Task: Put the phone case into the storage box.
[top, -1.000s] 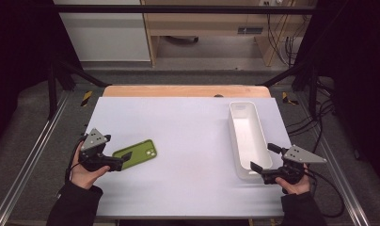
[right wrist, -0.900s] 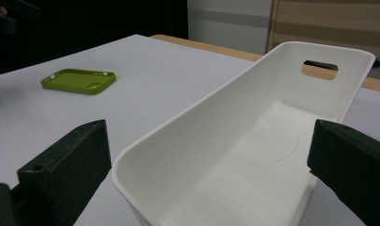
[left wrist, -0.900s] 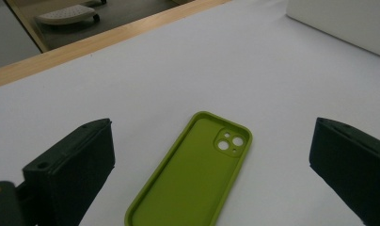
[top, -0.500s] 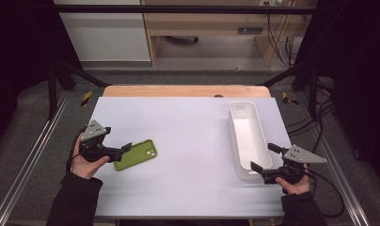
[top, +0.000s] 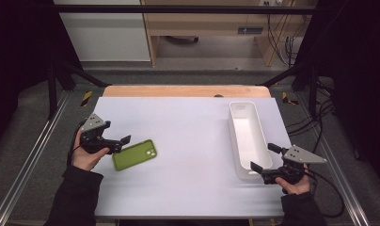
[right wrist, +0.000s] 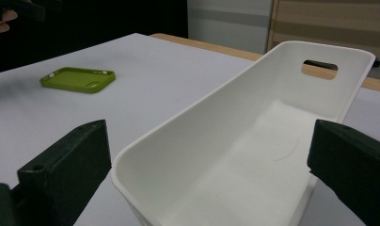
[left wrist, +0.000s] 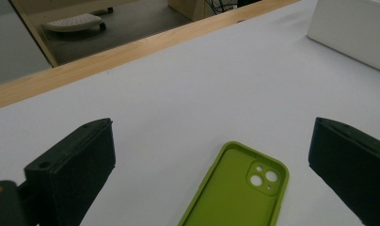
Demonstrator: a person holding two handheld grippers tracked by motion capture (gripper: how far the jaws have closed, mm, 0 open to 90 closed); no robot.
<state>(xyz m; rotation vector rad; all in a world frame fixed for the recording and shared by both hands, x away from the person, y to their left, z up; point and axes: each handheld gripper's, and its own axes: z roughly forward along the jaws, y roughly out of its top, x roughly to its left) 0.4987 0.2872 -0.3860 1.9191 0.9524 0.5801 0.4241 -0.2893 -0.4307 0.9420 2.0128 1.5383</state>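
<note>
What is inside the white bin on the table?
Nothing: the bin shows a bare white floor and a slot cut in its far wall. The floor just behind its near wall is hidden.

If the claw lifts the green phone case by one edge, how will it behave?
The green phone case looks like an empty, thin-walled shell, so it is probably very light and may flex when squeezed. It lies flat with its hollow side up, so it should slide, not roll, if pushed.

We see a lime-green phone case (top: 134, 154) lying flat, hollow side up, on the white table's left, well apart from a long, empty white bin (top: 248, 136) at right.
</note>
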